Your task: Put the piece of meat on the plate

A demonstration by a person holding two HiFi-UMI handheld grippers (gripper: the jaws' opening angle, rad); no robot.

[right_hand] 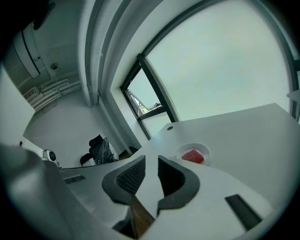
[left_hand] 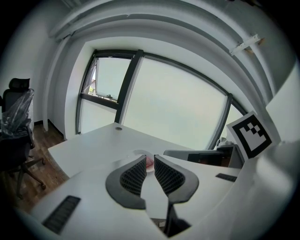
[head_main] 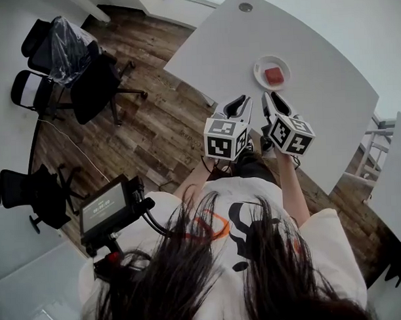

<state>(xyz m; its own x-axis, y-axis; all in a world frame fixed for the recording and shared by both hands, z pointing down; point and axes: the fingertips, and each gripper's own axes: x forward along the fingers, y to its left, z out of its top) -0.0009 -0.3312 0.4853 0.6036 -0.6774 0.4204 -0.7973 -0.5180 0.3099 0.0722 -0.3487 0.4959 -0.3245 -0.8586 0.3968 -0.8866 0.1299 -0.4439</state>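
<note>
Standing slightly apart with nothing between them, the jaws of the left gripper [left_hand: 150, 161] point over the tabletop [head_main: 249, 43] toward the dish. The right gripper [right_hand: 151, 161] beside it is the same: a narrow gap, nothing held. Both hang near the person's chest, well short of the tabletop's near edge.

Further out, the piece of meat [head_main: 273, 75] already lies inside the small white plate [head_main: 259, 67], which sits alone on the tabletop. The task looks done.

The meat is a small red slab, probably light, soft and a little slick. If it needed moving, a gentle pinch across its short sides would likely serve best.

No brand or label is readable. The marker cube [head_main: 223, 139] carries only black-and-white squares, and the text on the small monitor [head_main: 103, 205] is too small to read.
</note>
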